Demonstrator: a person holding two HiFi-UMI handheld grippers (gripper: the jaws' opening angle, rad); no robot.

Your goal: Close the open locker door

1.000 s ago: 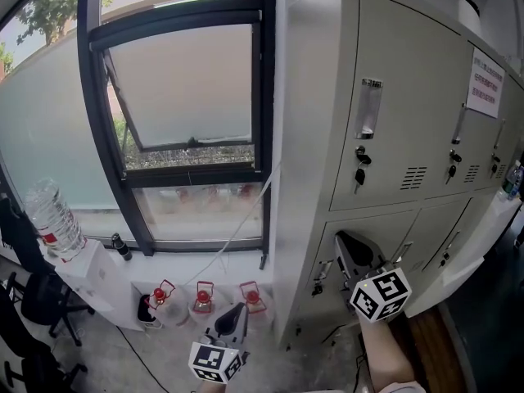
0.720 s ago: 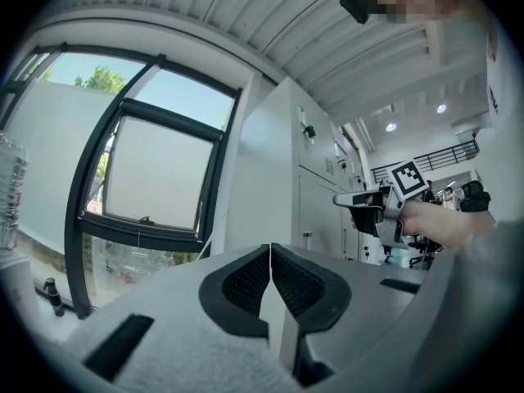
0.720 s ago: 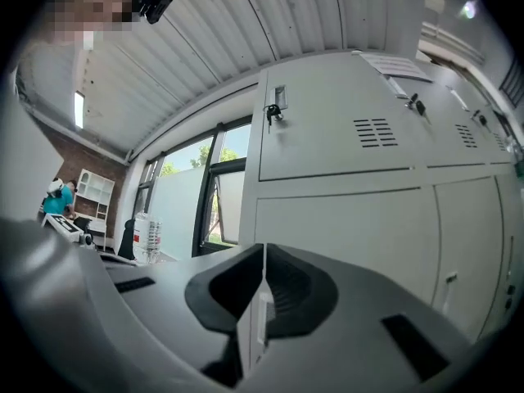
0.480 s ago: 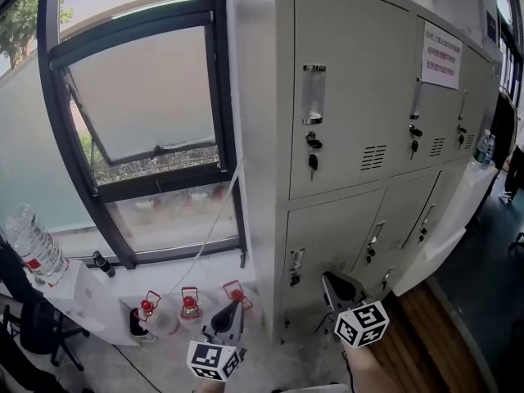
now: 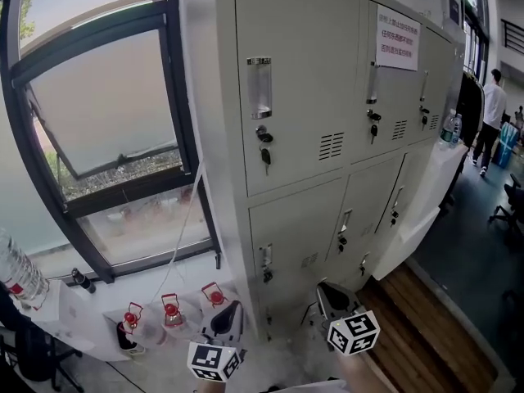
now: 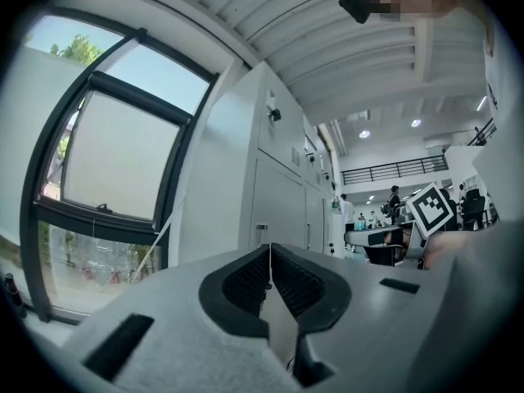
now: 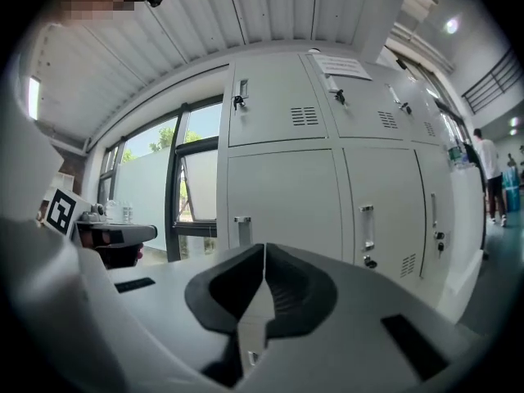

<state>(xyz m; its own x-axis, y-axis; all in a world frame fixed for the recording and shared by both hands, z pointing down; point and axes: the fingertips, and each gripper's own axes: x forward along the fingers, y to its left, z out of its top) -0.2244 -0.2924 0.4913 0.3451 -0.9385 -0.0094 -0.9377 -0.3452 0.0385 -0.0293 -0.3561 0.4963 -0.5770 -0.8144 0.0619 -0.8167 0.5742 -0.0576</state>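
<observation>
The left gripper [image 5: 231, 311] sat lowest in the head view, at about 6 o'clock, its marker cube toward the person. In the left gripper view its two dark ribbed pads [image 6: 246, 281] were pressed together along a thin seam, with nothing between them. At about 5 o'clock the right gripper [image 5: 325, 291] pointed up toward the lockers, and its own view showed those tongs shut tight and empty as well. Neither tool touched any door.

Just beyond the left gripper, at 7 o'clock, three red-topped items [image 5: 170, 308] stood in a row on the floor below the window [image 5: 106, 129], and a clear water bottle [image 5: 16, 275] stood at the far 8 o'clock edge. Wooden flooring [image 5: 434, 326] ran off toward 4 o'clock.

Farther on rose the grey locker bank [image 5: 295, 97], filling the view from 12 to 3 o'clock, its near doors shut, with keys hanging in the locks. The open locker door [image 5: 424, 210] was in the lower row toward the bank's far end, at about 3 to 4 o'clock, swung out into the aisle, well apart from both grippers. A paper notice [image 5: 397, 38] was stuck on an upper door at 1 o'clock. Farthest off, at 2 o'clock, a person [image 5: 494, 105] stood in the aisle.
</observation>
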